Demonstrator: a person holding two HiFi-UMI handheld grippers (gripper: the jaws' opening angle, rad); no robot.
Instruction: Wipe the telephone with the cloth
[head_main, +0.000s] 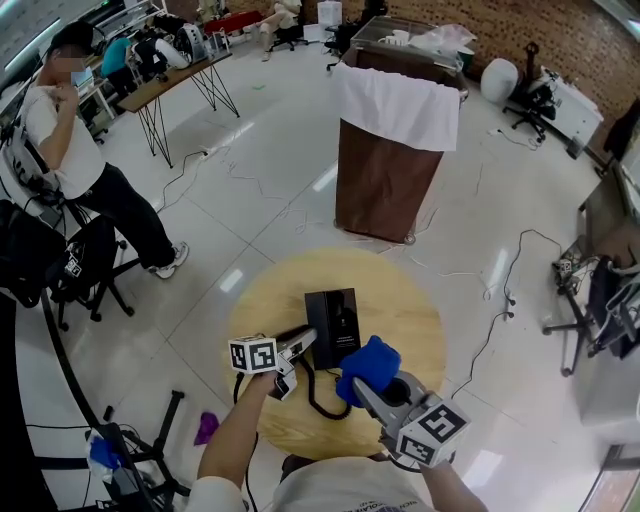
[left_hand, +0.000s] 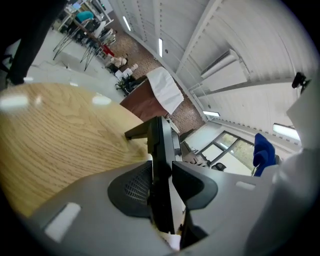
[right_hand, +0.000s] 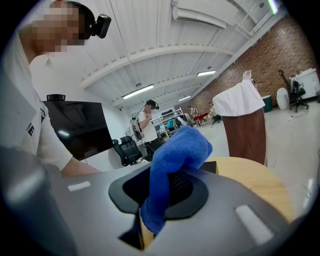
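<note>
The telephone (head_main: 332, 322) is lying near the middle of the round wooden table (head_main: 410, 300), with its black cord (head_main: 318, 398) looping off the near edge. The left tool (head_main: 300, 346) is reaching in from the left side. In the left gripper view its jaws are standing on either side of the telephone's thin edge (left_hand: 161, 150), close to both faces. A sliver of light is showing on one side, so I am reading them as slightly spread rather than clamping. The right tool (head_main: 363, 385) is pinching the blue cloth (head_main: 369, 362), which is bunching up above the pads (right_hand: 177, 155). The cloth is hanging just beside the telephone's near right corner, and I cannot tell whether it is touching. Judgement: the cloth is being brought in and the wiping stroke proper is not yet showing. The next move is calling for the left tool to be firming its hold, so the telephone is not sliding. The right tool will then be pressing the cloth onto the top face and sweeping across, clear of the cord.
</note>
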